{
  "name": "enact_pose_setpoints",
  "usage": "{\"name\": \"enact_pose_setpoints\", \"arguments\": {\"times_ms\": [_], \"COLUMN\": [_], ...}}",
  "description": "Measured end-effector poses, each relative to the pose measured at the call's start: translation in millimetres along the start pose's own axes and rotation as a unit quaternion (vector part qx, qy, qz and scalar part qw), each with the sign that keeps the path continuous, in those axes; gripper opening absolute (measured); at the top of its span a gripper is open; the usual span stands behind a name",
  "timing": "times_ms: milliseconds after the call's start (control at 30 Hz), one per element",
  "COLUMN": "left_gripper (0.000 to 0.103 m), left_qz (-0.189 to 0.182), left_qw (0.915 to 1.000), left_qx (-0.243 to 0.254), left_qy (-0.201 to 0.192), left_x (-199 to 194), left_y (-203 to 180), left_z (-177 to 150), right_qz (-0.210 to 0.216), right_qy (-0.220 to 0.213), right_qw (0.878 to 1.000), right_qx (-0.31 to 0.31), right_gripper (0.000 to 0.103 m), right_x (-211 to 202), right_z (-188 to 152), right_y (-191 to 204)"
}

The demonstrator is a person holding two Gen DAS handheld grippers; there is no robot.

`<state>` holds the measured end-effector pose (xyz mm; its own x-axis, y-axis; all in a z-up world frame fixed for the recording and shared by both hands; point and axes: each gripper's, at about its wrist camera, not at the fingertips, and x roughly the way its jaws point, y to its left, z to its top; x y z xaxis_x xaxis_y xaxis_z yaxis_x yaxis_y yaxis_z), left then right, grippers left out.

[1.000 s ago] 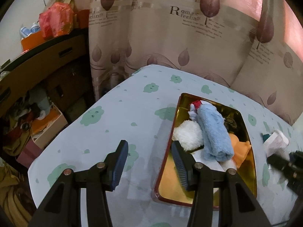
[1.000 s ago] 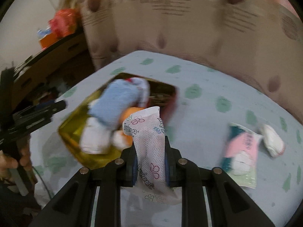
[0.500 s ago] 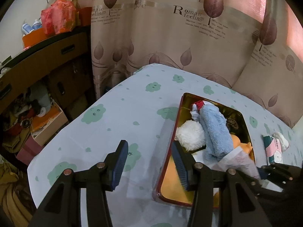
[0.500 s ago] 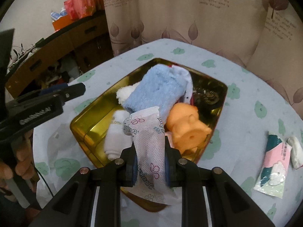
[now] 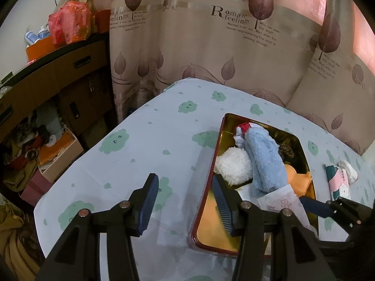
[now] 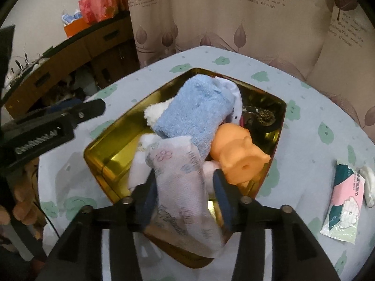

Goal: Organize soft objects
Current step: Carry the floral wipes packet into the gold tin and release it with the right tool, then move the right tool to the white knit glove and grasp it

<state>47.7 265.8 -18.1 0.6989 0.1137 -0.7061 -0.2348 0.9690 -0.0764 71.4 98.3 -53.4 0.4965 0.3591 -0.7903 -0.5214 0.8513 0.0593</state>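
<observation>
A gold tray (image 6: 110, 149) with a red rim (image 5: 199, 210) holds a rolled blue towel (image 6: 194, 114), a white fluffy ball (image 5: 232, 166), an orange rubber pig (image 6: 236, 154) and other soft items. My right gripper (image 6: 185, 187) is open over the tray's near edge, and a white floral-print packet (image 6: 180, 187) lies loose between its fingers. That packet also shows in the left wrist view (image 5: 281, 203). My left gripper (image 5: 185, 199) is open and empty above the cloth, at the tray's left rim.
A pink-and-teal tissue pack (image 6: 344, 201) and a small white bundle (image 6: 368, 182) lie on the green-spotted tablecloth (image 5: 150, 145) right of the tray. A curtain (image 5: 211, 46) hangs behind. A wooden cabinet (image 5: 46, 75) and cluttered boxes stand to the left.
My right gripper has opened and let go of the floral packet over the tray. It came in over the tray from the right. The left gripper has barely moved.
</observation>
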Motion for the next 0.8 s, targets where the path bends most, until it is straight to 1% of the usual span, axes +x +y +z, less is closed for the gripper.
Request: {"name": "enact_pose_setpoints", "arguments": {"times_ms": [67,100,133,200,367,567,700,800], "left_gripper": [0.049,0.049,0.049,0.049,0.049,0.049,0.049,0.049], "left_qz": [0.000,0.000,-0.001,-0.001,-0.001,-0.001,0.001,0.002], "left_qw": [1.0000,1.0000,1.0000,1.0000,1.0000,0.9999,0.9999,0.9999], "left_qx": [0.001,0.001,0.001,0.003,0.010,0.014,0.015,0.015], "left_qy": [0.000,0.000,0.000,0.000,0.000,0.001,0.000,0.000], "left_x": [-0.2,-0.4,-0.2,-0.2,0.0,0.3,0.4,0.3], "left_y": [-0.5,-1.1,-0.7,-1.6,-4.1,-6.2,-6.3,-7.0], "left_z": [-0.4,-0.6,-0.3,-0.6,-1.3,-2.0,-2.2,-2.4], "right_qz": [0.002,0.002,0.000,-0.006,-0.002,-0.008,-0.022,-0.041], "right_qy": [-0.005,-0.007,-0.009,-0.017,-0.029,-0.047,-0.054,-0.056], "right_qw": [1.000,1.000,1.000,1.000,1.000,0.999,0.998,0.996], "right_qx": [0.001,0.001,0.001,-0.001,0.006,0.014,0.034,0.050], "right_gripper": [0.054,0.061,0.064,0.064,0.065,0.067,0.068,0.069], "right_x": [-4.5,-6.8,-8.7,-14.9,-31.7,-51.4,-62.8,-71.0], "right_z": [-0.1,-0.2,-0.1,-0.3,0.2,-3.6,-9.1,-14.0], "right_y": [0.1,0.1,0.1,-0.5,-6.3,-19.4,-39.2,-62.0]}}
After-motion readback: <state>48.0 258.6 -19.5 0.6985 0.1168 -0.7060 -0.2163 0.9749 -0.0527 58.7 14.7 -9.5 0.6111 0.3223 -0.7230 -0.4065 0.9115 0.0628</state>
